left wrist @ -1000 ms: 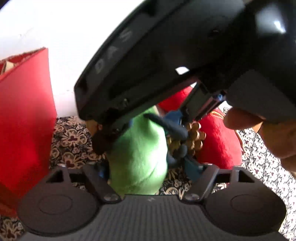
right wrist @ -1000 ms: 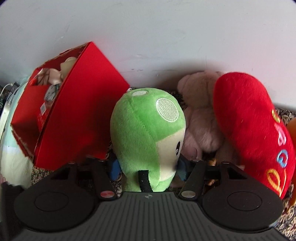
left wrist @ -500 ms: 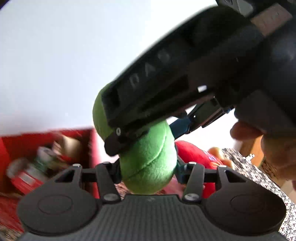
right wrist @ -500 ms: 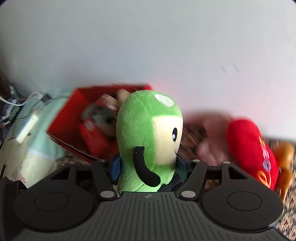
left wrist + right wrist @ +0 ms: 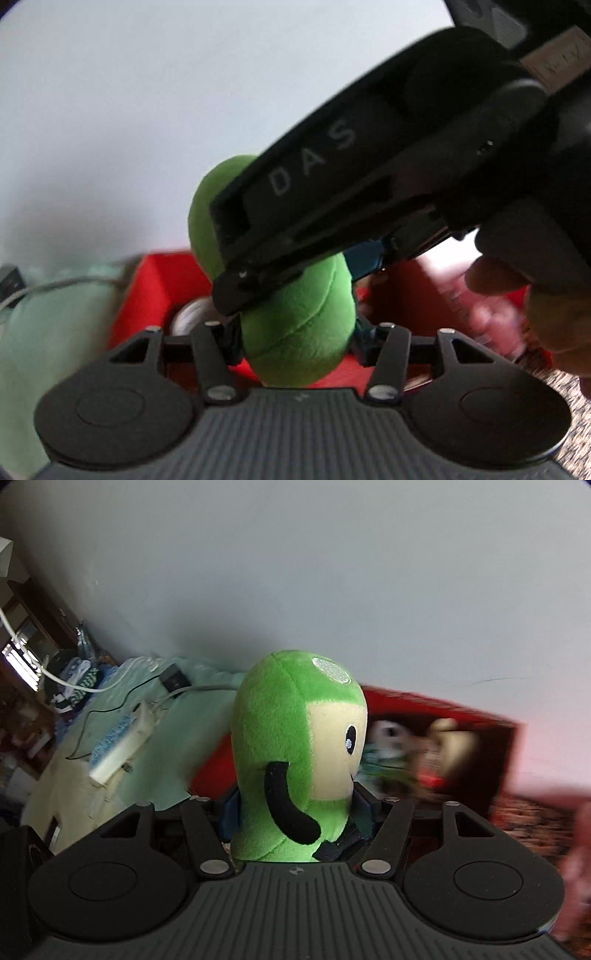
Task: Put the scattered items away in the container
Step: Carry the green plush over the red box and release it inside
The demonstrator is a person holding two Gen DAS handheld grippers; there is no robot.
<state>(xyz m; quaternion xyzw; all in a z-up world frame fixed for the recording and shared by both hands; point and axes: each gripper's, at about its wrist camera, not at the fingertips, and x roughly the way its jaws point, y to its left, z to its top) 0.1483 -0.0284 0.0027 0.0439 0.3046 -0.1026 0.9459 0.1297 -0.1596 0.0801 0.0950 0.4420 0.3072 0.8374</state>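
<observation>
A green plush toy (image 5: 295, 753) with a cream face, black eye and black arm stands upright between the fingers of my right gripper (image 5: 295, 808), which is shut on it. My left gripper (image 5: 295, 332) is shut on the same green plush toy (image 5: 299, 332) from the other side. The body of the right gripper (image 5: 369, 177) crosses the left wrist view above the toy. The toy is held in the air over the open red box (image 5: 491, 738), which holds several small items. The box also shows in the left wrist view (image 5: 147, 295).
A pale green cloth (image 5: 147, 720) with a white power strip (image 5: 122, 742) and cables lies left of the box. A grey wall (image 5: 295, 572) stands behind. Patterned floor covering (image 5: 528, 823) lies to the right. A hand (image 5: 546, 306) holds the right gripper.
Both grippers have lifted the green plush off the floor and carried it left, from beside the red heart pillow to above the red box. Both stay shut on it.
</observation>
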